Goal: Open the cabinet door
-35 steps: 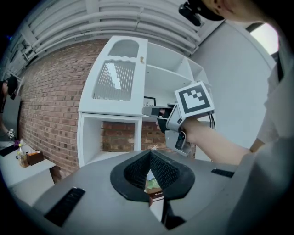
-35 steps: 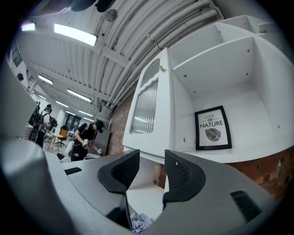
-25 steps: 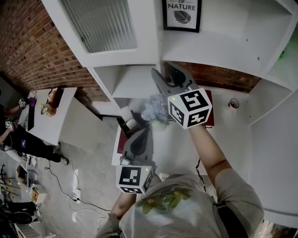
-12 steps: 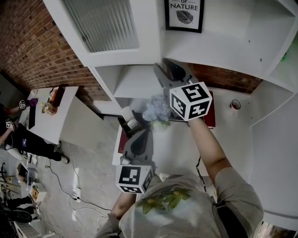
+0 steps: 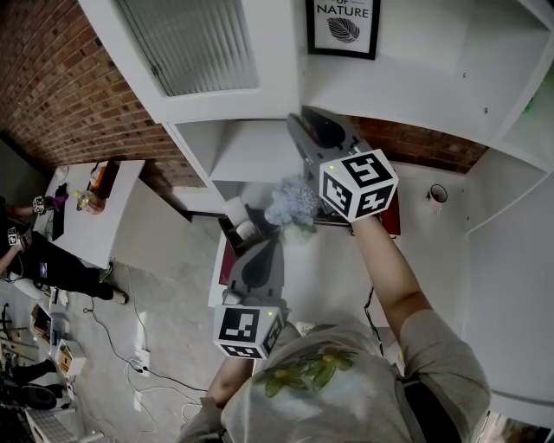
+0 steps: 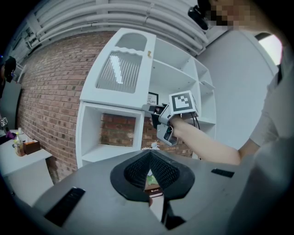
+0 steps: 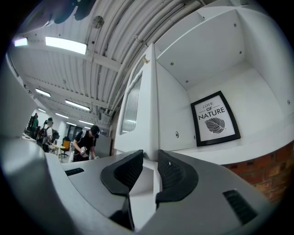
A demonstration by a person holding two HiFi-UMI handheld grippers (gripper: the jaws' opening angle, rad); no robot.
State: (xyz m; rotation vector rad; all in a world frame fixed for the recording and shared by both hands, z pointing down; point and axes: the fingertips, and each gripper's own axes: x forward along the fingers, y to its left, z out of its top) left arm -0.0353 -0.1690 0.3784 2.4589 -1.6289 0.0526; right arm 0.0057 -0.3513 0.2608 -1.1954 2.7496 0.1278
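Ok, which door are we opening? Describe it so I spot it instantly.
On the white shelf unit against the brick wall, look top left. The cabinet door is the only panel with ribbed glass, swung out beside the compartment holding the framed leaf print.

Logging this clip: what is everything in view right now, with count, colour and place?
cabinet door: one, white with ribbed pane, standing open, upper left
shelf unit: one, white, against the wall
brick wall: one, red-brown, behind
framed print: one, black frame, in the opened compartment
flowers: one bunch, pale blue, on the counter below
mug: one, white and red, counter right
side table: one, white, far left
bystanders: several, dark clothes, background
left tool: grey, shut, empty, held low
right tool: grey, jaws just closed onto the cabinet door's edge
right forearm: bare, reaching up
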